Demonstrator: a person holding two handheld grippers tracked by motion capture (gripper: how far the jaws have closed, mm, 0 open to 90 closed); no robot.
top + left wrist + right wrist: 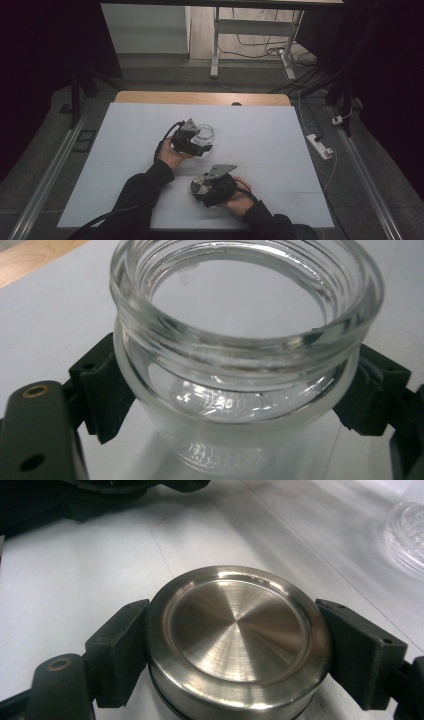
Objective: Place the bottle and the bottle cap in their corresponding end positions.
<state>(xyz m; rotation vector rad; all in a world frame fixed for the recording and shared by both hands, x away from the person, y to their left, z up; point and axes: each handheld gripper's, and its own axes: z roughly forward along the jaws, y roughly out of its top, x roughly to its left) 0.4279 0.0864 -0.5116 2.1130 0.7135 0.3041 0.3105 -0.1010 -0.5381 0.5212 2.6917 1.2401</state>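
Left tool [202, 145] clenched on a clear glass jar [204, 135], centre of the high view, slightly left of middle. In the left gripper view the jar [245, 340] sits between both black pads, gripped just below the threaded neck, mouth open and facing the camera, no lid on. Jar looks empty; white worktop [260, 130] seen through the glass.

Right tool [197, 187] clenched on a round brushed-metal lid [201, 186], lower centre of the high view, below and a bit right of the jar, apart from it. In the right gripper view the lid [237, 640] fills the lower middle, pads pressing its rim left and right, flat top facing the camera. Whether the lid rests on the worktop or hangs just above it: cannot tell.

Clear ribbed glass item [409, 535] at the right edge of the right gripper view, blurred, cannot identify. Strip of bare wood [200, 97] along the worktop's far edge. Dark sleeves enter from the bottom of the high view.
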